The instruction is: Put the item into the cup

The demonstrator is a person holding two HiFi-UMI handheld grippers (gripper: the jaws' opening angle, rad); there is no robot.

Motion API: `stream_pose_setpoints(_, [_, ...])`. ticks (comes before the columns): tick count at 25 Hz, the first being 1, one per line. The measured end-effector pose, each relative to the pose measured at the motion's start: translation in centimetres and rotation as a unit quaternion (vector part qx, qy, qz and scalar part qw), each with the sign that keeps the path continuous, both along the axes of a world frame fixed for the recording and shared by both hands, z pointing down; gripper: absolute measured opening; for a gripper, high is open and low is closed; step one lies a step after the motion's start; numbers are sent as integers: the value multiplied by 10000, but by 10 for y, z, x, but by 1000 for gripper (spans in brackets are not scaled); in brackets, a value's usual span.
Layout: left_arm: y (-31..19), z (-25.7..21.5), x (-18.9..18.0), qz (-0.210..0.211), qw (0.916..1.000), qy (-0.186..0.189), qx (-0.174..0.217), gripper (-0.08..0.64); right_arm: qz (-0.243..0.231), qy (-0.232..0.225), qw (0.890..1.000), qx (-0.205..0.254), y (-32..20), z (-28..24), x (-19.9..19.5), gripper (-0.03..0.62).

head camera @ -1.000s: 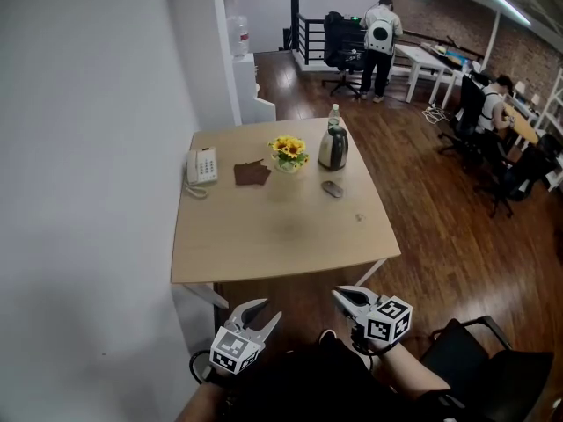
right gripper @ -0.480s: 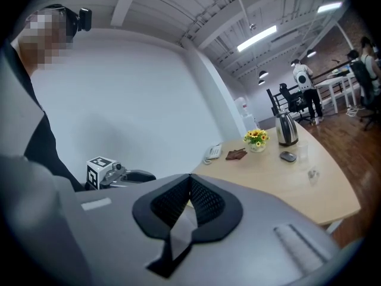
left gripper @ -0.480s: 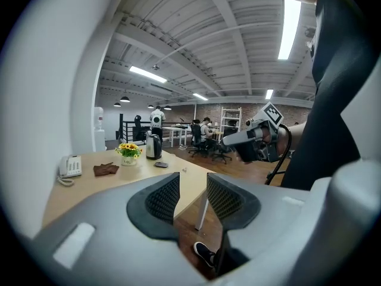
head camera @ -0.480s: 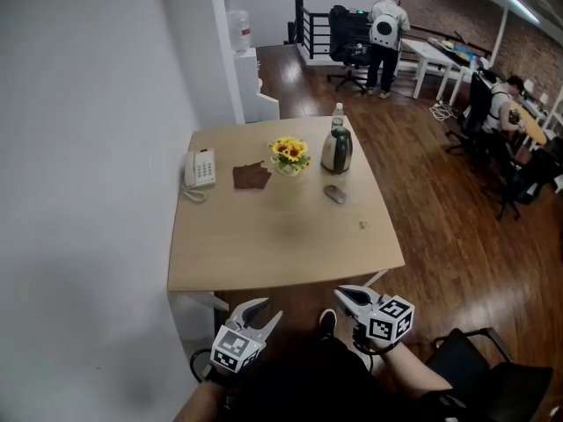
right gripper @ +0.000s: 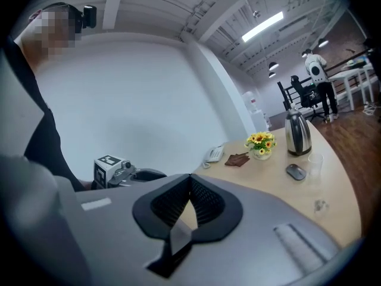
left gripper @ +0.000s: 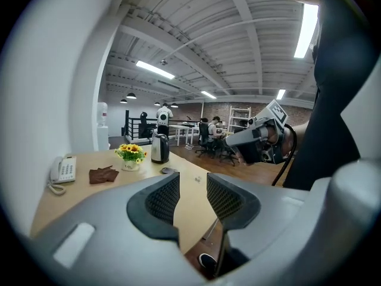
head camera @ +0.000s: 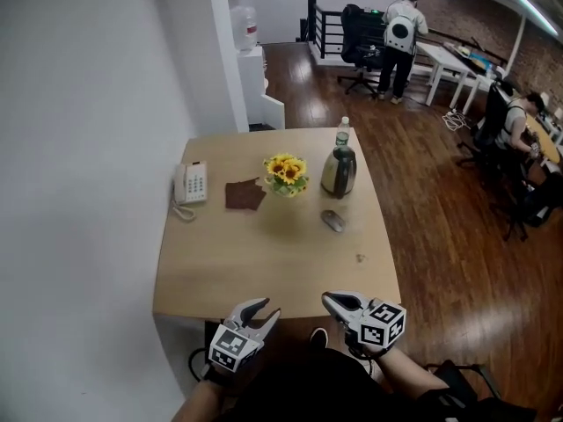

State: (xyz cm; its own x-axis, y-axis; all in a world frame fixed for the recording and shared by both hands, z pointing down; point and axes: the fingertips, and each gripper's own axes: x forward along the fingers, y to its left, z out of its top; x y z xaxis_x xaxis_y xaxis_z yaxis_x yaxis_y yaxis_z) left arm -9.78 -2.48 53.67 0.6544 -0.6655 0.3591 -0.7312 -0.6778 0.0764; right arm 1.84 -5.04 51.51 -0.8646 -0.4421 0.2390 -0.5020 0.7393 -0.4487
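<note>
We're parked just off the table (head camera: 264, 266)'s near edge, left gripper (head camera: 266, 309) gapped and empty, right gripper (head camera: 328, 299) pinched together on nothing, cos the cup (right gripper: 314, 164) sits well off by the right edge.

Table (head camera: 255, 266) near half open; far half crowded: phone (head camera: 189, 183), cloth (head camera: 244, 193), flowers (head camera: 286, 172), kettle (head camera: 339, 172), mouse (head camera: 332, 221), cup (right gripper: 314, 164). Wall (head camera: 79, 148) closes left side.

The table (head camera: 264, 262) was pale wood, the phone (head camera: 190, 183) white, the cloth (head camera: 244, 194) brown, the flowers (head camera: 285, 169) yellow, the kettle (head camera: 338, 174) silver, the cup (right gripper: 314, 164) clear.
</note>
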Motion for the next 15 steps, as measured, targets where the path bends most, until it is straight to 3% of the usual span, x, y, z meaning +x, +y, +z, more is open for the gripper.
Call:
stream_pose_setpoints(8, [-79, 4, 38, -101, 9998, -99, -101, 138, -371, 14, 9993, -84, -74, 13, 29, 8])
stream_pose_setpoints(15, [-107, 1, 56, -68, 9997, -155, -165, 141, -480, -120, 9986, -187, -103, 14, 42, 8])
